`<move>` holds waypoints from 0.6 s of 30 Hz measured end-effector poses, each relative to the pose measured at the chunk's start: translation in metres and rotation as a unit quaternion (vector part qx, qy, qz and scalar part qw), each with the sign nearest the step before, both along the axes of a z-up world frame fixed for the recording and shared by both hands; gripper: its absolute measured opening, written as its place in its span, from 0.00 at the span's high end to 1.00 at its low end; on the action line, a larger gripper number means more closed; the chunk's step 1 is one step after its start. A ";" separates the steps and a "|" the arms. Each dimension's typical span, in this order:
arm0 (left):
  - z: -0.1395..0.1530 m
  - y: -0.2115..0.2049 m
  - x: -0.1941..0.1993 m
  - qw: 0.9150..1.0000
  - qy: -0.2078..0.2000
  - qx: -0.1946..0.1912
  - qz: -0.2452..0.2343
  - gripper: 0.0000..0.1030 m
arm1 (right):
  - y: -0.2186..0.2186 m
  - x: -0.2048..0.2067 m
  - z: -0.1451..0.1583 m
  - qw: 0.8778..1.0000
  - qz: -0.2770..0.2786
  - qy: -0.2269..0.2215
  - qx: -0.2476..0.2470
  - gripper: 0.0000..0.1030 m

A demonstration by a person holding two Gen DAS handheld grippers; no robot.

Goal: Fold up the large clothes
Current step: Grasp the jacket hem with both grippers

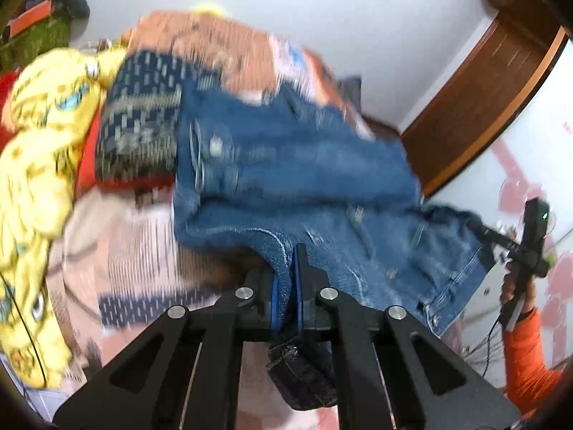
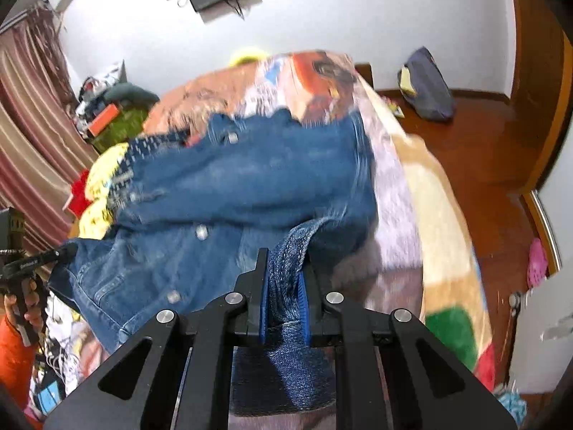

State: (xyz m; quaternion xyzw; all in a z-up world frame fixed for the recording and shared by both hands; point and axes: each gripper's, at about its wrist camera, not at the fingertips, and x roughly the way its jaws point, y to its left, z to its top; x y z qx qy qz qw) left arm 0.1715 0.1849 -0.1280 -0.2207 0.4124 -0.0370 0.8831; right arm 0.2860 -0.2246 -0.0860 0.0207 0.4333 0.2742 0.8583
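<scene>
Left wrist view: the left hand-held gripper [image 1: 288, 279] is clamped on a fold of the denim jacket [image 1: 286, 175], its blue pads pinching the cloth. The jacket lies spread over the bed [image 1: 150, 243], its near edge lifted off the patterned blanket. To the jacket's left sit a dark patterned cloth [image 1: 143, 125] and a yellow printed garment [image 1: 39, 150]. At the jacket's right end the right hand-held gripper [image 1: 501, 240] appears to pinch the hem, held by a hand with an orange sleeve.

Right wrist view: the right hand-held gripper [image 2: 284, 297] is closed on a bunched denim edge, cloth filling the gap between its pads. The jacket [image 2: 250, 179] stretches away across the bed [image 2: 429, 197], its metal buttons showing.

Assessment: the denim is likely heavy and fairly stiff, not slippery, not fragile. Thick seams and hems offer the firmest hold; buttons should be avoided.
</scene>
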 end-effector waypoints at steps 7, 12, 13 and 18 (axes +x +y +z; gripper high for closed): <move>0.040 0.027 0.061 0.997 -0.053 0.033 0.040 0.94 | 0.016 0.054 0.033 0.998 -0.025 -0.053 0.013 0.89; 0.024 0.059 0.111 0.995 -0.036 0.021 0.087 0.94 | 0.031 0.107 0.028 0.997 -0.054 -0.051 0.011 0.89; 0.018 0.063 0.117 0.995 -0.030 0.021 0.093 0.94 | 0.034 0.119 0.022 0.997 -0.061 -0.046 0.009 0.89; -0.043 0.090 0.164 0.992 0.036 -0.002 0.123 0.93 | 0.052 0.166 -0.023 0.997 -0.073 -0.001 -0.010 0.89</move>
